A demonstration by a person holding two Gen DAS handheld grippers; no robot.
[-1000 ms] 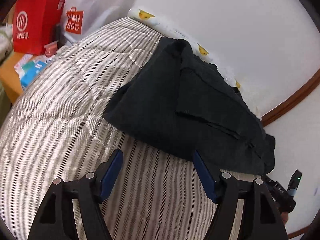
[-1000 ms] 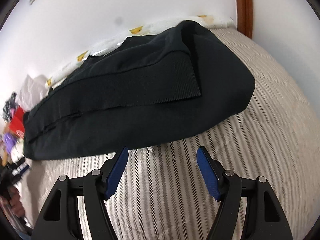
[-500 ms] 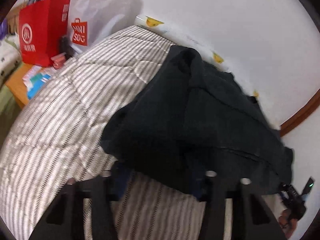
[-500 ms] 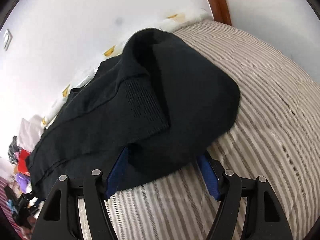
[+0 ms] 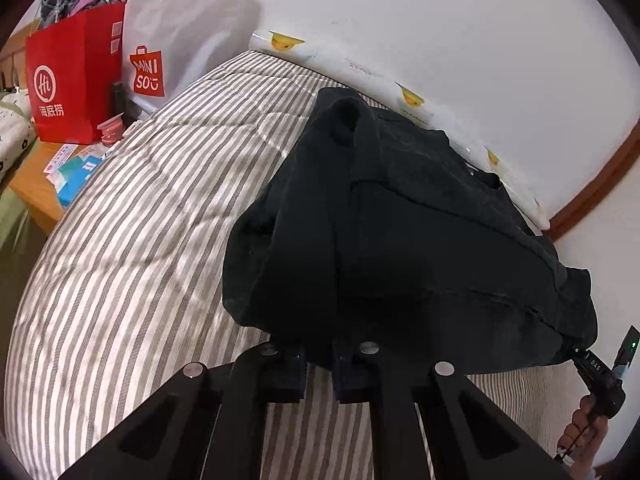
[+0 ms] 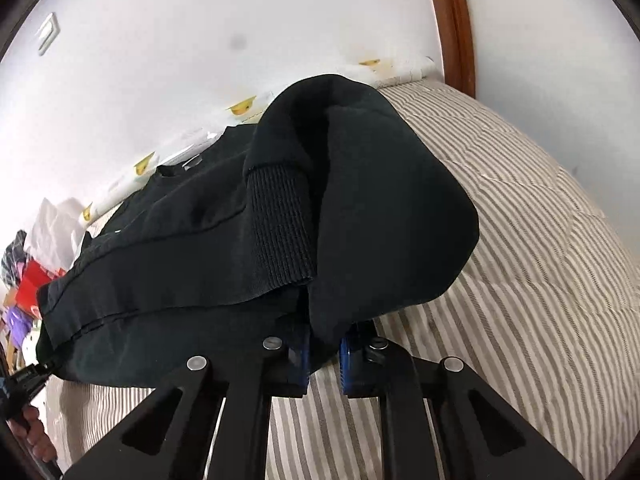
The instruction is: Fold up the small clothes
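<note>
**Both tongs clamped on the near edge of a black garment**

Left wrist view: the left tongs (image 5: 319,364) are seen nearly closed, with only a narrow gap between the blue pads, and the near hem of the garment (image 5: 400,248) is pinched in that gap. The black cloth is bunched and raised above the tongs, and from there it is spread away over the striped bed (image 5: 140,240) toward the white wall (image 5: 440,40). Along the wall a white roll printed with yellow ducks (image 5: 344,64) is laid beside the bed. At the lower right edge the right tongs (image 5: 600,372) are seen from the side with a hand below them; their tip is met by the garment's corner, though how far they are open cannot be told from here. At the upper left a red bag (image 5: 76,80) is stood on a wooden table (image 5: 36,184), with dark checked fabric stuffed in its top. Beside it a white bag (image 5: 172,40) is stood; its contents are hidden. Loose papers are scattered on the table.

Right wrist view: the right tongs (image 6: 323,354) are shown almost shut, and a thick fold of the garment (image 6: 380,208) is gripped between the blue pads. A ribbed cuff (image 6: 280,224) is draped over the folded layers just left of the grip. The rest of the garment is stretched leftward across the bed (image 6: 540,280), up to the left tongs (image 6: 24,380) at the frame's edge.
</note>
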